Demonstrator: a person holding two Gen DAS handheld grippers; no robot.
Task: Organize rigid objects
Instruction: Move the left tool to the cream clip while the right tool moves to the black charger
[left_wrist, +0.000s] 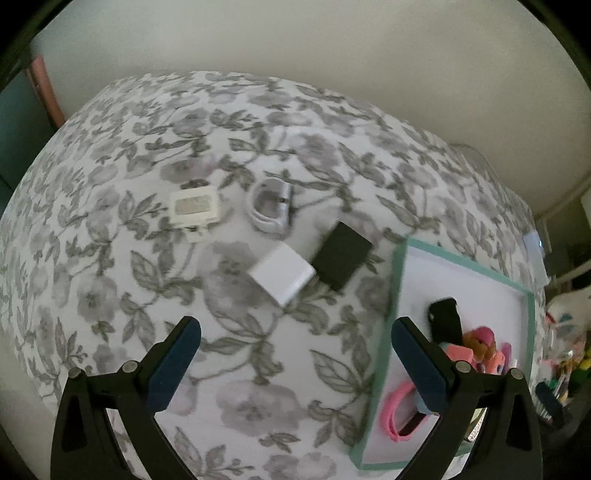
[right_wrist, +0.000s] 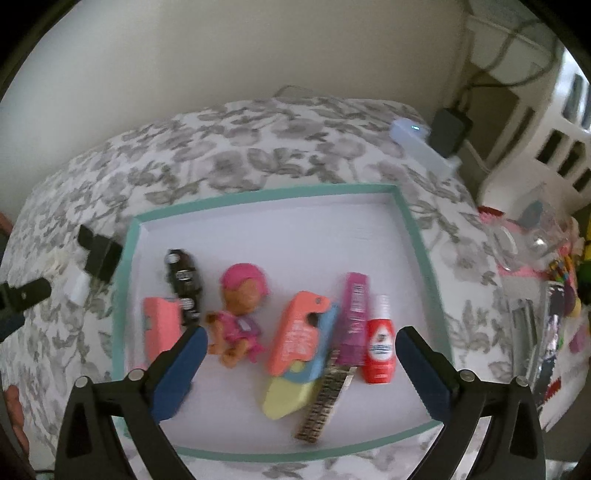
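Note:
My left gripper (left_wrist: 295, 332) is open and empty above the floral bedspread. Ahead of it lie a white block (left_wrist: 282, 277), a black block (left_wrist: 341, 255), a coiled white cable (left_wrist: 269, 205) and a cream framed item (left_wrist: 194, 209). My right gripper (right_wrist: 299, 343) is open and empty over the teal-rimmed white tray (right_wrist: 266, 194). In the tray lie a pink-haired doll (right_wrist: 240, 306), a black item (right_wrist: 184, 284), a coral case (right_wrist: 160, 328), a coral-and-blue pack (right_wrist: 299, 339), a purple tube (right_wrist: 354, 314), a red bottle (right_wrist: 380, 343) and a patterned strip (right_wrist: 325, 402).
The tray (left_wrist: 399, 288) sits right of the left gripper, holding a pink band (left_wrist: 397, 410). A white device with a blue light (right_wrist: 421, 142) and a black adapter (right_wrist: 448, 134) lie at the bed's far right corner. Cluttered toys (right_wrist: 546, 288) lie beyond the right edge.

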